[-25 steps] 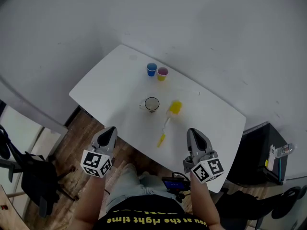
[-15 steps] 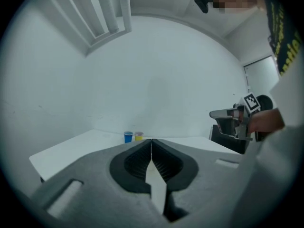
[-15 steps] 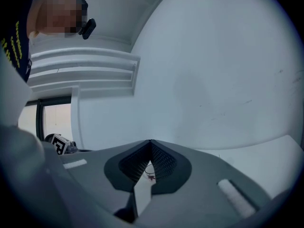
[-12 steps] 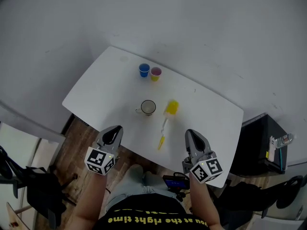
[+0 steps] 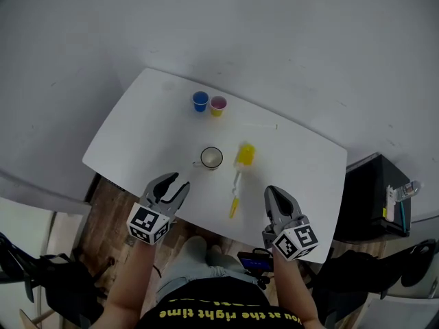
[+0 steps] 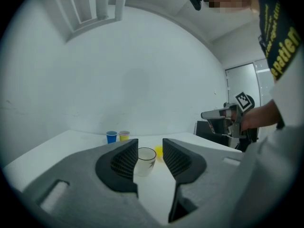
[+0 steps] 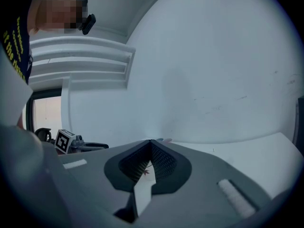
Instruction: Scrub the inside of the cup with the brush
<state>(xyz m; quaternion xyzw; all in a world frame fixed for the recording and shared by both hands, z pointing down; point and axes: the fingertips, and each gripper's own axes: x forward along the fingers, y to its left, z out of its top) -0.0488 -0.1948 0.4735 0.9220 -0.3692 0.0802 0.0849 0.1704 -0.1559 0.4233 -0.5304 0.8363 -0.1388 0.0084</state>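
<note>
**Left jaws opening short of the cup**

The bench (image 5: 137, 139) is lying skewed across the head view, its near edge running under both grippers. The cup (image 5: 211, 158) is standing upright about mid-bench, well apart from every edge, its handle toward the left. The brush (image 5: 238, 177) is lying just beside it on the right without touching it. Its yellow head is pointing toward the far edge, and its handle tip is pointing back at the near edge, close to it. A blue cup (image 5: 199, 101) and a yellow cup (image 5: 218, 105) are standing side by side near the far edge, well apart from the cup. Bare top is lying open left of the cup and right of the brush. A dark cabinet (image 5: 370, 197) is standing off the bench's right end.

The left gripper (image 5: 175, 182) is hovering over the near edge, angling in toward the cup. Its jaws are opening, with nothing pinched. In the left gripper view the cup is showing through the gap, far ahead on the bench, and a yellow patch behind it is probably the brush head. The right gripper (image 5: 274, 192) is hovering over the near edge, right of the brush handle and pointing ahead, its jaws pressed together and empty. Both forearms are reaching forward from the body, well apart, with the handle tip between them.
</note>
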